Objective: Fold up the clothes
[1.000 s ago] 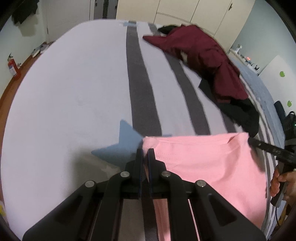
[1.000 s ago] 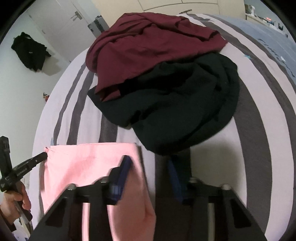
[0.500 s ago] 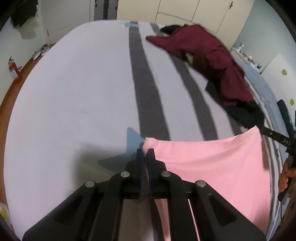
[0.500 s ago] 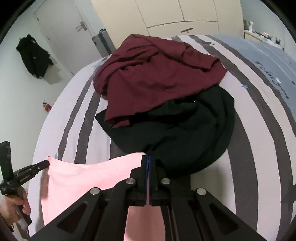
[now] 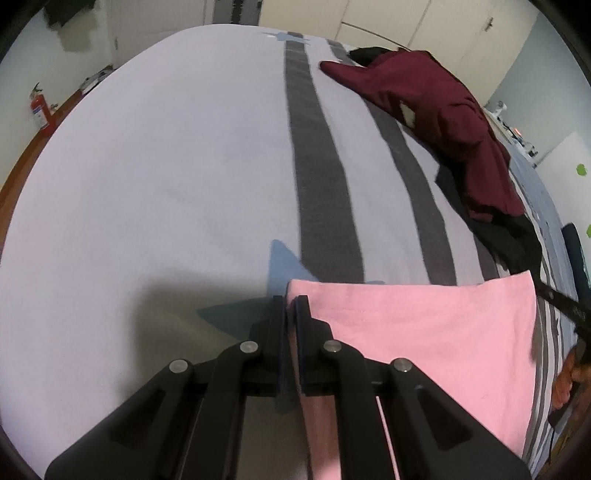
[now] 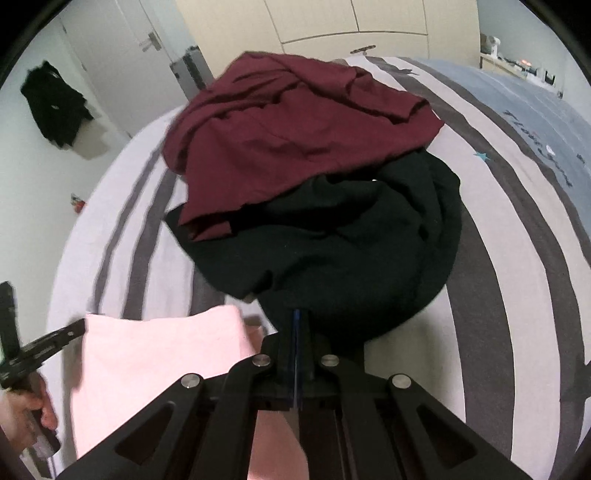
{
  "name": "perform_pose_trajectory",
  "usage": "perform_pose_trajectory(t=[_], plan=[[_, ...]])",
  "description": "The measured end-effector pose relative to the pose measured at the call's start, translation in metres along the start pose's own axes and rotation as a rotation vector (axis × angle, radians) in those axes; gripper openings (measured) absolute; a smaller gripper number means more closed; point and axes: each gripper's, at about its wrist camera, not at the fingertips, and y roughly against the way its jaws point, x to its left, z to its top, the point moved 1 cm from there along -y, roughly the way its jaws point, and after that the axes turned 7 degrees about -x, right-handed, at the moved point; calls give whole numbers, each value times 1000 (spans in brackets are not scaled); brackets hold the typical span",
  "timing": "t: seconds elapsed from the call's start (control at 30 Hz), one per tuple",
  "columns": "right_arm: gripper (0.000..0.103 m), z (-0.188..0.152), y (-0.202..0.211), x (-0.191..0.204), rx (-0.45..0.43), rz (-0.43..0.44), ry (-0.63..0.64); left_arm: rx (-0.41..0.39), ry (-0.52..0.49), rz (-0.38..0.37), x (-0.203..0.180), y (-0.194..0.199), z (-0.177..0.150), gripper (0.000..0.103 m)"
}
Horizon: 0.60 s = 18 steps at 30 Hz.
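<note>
A pink garment (image 5: pixel 424 332) hangs stretched between my two grippers above the striped bed. My left gripper (image 5: pixel 290 301) is shut on its left top corner. In the right wrist view the pink garment (image 6: pixel 159 354) spreads left of my right gripper (image 6: pixel 296 314), whose jaws are closed together; the cloth edge runs in behind the fingers, and the pinch itself is hidden. The right gripper's tip also shows at the pink garment's right corner in the left wrist view (image 5: pixel 554 295).
A maroon garment (image 6: pixel 295 122) lies on a black garment (image 6: pixel 354 236) in a heap just beyond the right gripper. The bed (image 5: pixel 147 166) has grey stripes and a blue star print (image 5: pixel 280 266). Wardrobe doors (image 6: pixel 332 18) stand behind.
The right gripper went from open to closed at the pink garment's right corner. Both grippers then rose and the pink garment lifted taut between them.
</note>
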Motion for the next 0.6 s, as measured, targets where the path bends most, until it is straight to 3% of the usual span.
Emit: perform_pose_trajectory(t=[0.2, 0.37, 0.6], plan=[[7, -18, 6, -2, 55, 69, 49, 4, -31, 8, -1, 7, -6, 5], [10, -36, -1, -12, 103, 100, -18, 10, -41, 23, 1, 9, -13, 6], [10, -39, 9, 21, 76, 216, 43, 16, -27, 33, 5, 12, -15, 6]])
